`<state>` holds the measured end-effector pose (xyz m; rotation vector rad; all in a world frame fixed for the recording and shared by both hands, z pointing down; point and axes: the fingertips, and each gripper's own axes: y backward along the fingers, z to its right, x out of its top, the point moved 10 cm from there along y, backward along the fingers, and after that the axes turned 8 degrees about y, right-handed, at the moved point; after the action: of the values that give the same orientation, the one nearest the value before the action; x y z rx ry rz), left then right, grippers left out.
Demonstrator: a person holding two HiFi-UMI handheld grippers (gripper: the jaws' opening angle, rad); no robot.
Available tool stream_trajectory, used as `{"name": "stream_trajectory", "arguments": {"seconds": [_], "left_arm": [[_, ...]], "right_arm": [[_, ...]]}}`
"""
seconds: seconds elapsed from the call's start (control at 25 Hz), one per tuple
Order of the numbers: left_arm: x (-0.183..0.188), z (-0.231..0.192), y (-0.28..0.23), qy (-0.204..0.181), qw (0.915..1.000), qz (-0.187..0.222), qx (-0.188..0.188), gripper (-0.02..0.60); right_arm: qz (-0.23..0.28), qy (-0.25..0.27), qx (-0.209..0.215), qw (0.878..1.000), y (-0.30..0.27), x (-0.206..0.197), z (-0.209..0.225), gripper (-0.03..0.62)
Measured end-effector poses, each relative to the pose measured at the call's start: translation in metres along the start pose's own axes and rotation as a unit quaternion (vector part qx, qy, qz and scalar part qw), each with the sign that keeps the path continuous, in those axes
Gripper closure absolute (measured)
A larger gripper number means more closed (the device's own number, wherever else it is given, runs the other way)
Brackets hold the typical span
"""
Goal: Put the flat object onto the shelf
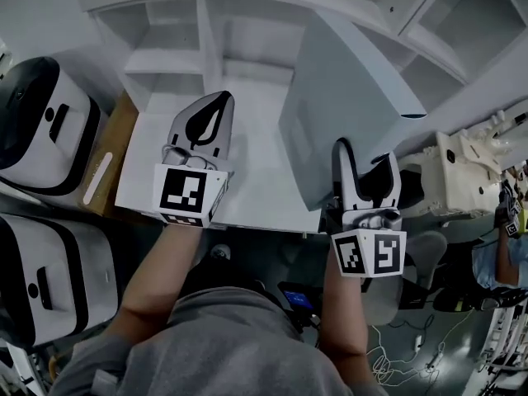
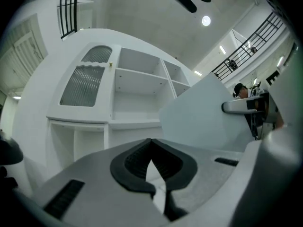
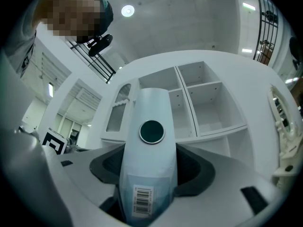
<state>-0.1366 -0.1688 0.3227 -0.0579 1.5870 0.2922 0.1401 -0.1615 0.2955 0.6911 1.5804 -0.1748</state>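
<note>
White shelf (image 1: 247, 48) straight ahead. Pale flat board (image 1: 346, 114) in air, tilted, near shelf front, not yet in. Right gripper (image 1: 365, 162) clamped on board's lower edge. Left gripper (image 1: 214, 107) pinched together, nothing between. Lift done, placing judged still to come.

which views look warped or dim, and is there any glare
Head view: dim and bluish, the shelf drawn fairly straight. Left gripper view: heavy fisheye, black corners, a ceiling light blown out. Right gripper view: same fisheye, the close flat object looming and stretched.
</note>
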Motion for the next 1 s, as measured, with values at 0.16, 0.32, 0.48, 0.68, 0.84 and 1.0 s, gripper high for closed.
{"name": "stream_trajectory", "arguments": {"seconds": [0.16,0.32,0.48,0.68,0.84,1.0], "left_arm": [[-0.003,-0.017,-0.014,0.006,0.9998,0.003,-0.018,0.575],[-0.004,-0.033,-0.024,0.013,0.9995,0.007,-0.028,0.575],[-0.004,-0.042,-0.031,0.020,0.9993,0.010,-0.030,0.575],[-0.003,-0.048,-0.036,0.023,0.9995,0.011,-0.018,0.575],[-0.002,-0.046,-0.046,0.018,0.9997,0.013,-0.005,0.575],[0.001,-0.040,-0.060,0.012,0.9997,0.016,0.011,0.575]], "right_arm": [[0.002,0.009,-0.015,1.000,-0.013,-0.001,-0.006,0.295],[0.002,0.017,-0.024,1.000,-0.024,0.000,-0.015,0.295],[0.002,0.020,-0.026,0.999,-0.031,0.001,-0.019,0.295],[0.001,0.017,-0.017,1.000,-0.039,0.000,-0.016,0.295],[0.007,0.011,0.000,1.000,-0.048,-0.004,-0.006,0.295],[0.014,0.004,0.030,0.999,-0.053,0.000,0.006,0.295]]}}
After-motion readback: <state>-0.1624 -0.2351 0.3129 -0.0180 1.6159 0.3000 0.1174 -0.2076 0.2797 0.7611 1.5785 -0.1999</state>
